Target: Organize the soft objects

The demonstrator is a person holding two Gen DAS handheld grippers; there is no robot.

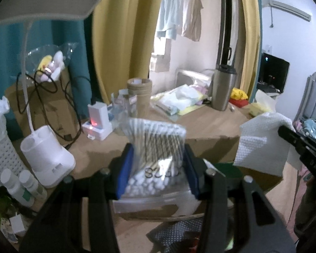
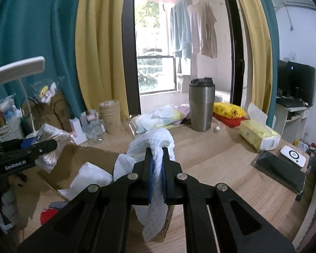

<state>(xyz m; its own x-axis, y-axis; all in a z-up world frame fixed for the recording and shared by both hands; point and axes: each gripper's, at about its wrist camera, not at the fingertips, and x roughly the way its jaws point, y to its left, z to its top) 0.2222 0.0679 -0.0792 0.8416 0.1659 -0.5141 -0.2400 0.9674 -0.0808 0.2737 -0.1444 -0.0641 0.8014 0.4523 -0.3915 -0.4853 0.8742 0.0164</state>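
My left gripper is shut on a clear bag of cotton swabs and holds it above an open cardboard box. The bag also shows in the right wrist view, with the left gripper at the left edge. My right gripper is shut on a white embossed paper towel that hangs over the box's right rim. In the left wrist view the towel and right gripper are at the right. More white paper lies in the box.
On the wooden desk stand a steel tumbler, a tissue pack, a yellow pouch, folded cloths, paper cups, a phone and a white desk lamp. White bottles stand at the left.
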